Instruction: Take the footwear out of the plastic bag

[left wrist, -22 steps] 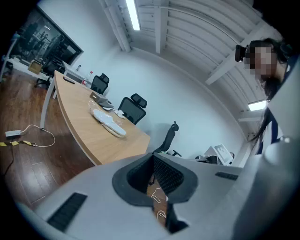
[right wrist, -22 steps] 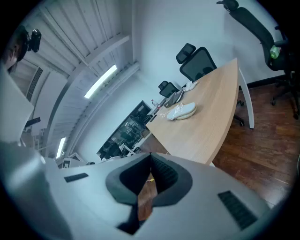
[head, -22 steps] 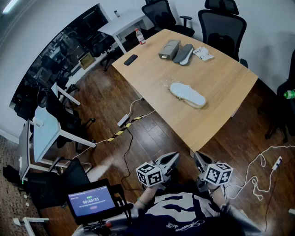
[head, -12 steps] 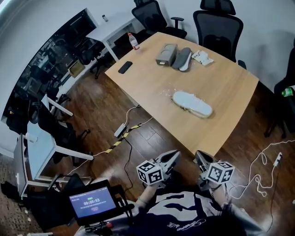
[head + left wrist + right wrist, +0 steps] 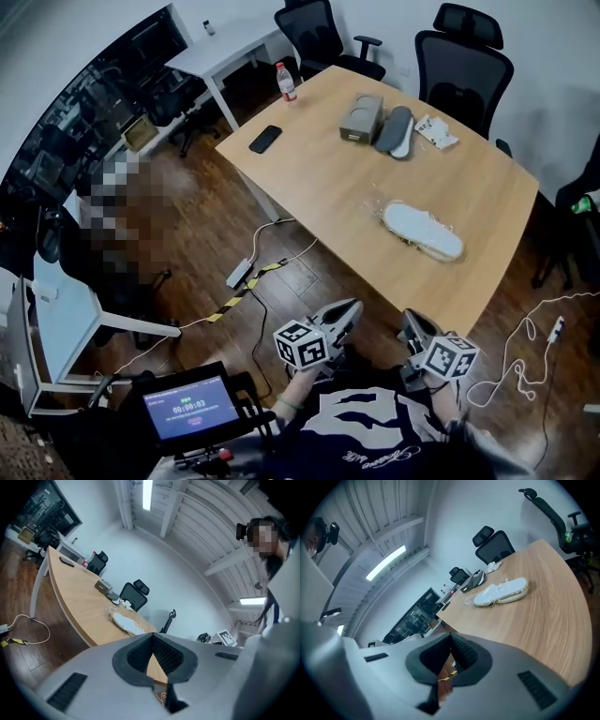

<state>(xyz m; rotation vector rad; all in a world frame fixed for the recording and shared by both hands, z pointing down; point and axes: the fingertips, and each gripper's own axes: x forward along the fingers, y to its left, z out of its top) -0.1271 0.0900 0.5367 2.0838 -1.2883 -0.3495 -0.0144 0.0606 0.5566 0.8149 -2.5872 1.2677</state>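
A white shoe wrapped in a clear plastic bag (image 5: pixel 423 230) lies sole-up on the wooden table (image 5: pixel 328 178), near its right front edge; it shows too as the bagged shoe (image 5: pixel 501 592) and, small, as the bagged shoe (image 5: pixel 124 622). My left gripper (image 5: pixel 349 314) and right gripper (image 5: pixel 409 323) are held low by my body, short of the table's near edge and well apart from the shoe. Both are shut with nothing between their jaws.
At the table's far end lie a grey box (image 5: pixel 361 118), a dark insole-like shoe (image 5: pixel 396 130) and a small packet (image 5: pixel 437 130). A phone (image 5: pixel 265 139) and a bottle (image 5: pixel 285 82) sit at the left. Office chairs (image 5: pixel 464 61) ring the table; cables (image 5: pixel 525 347) trail on the floor.
The head view has shifted, so the table and bagged shoe sit further right in the frame. Both grippers stay shut and low by my body.
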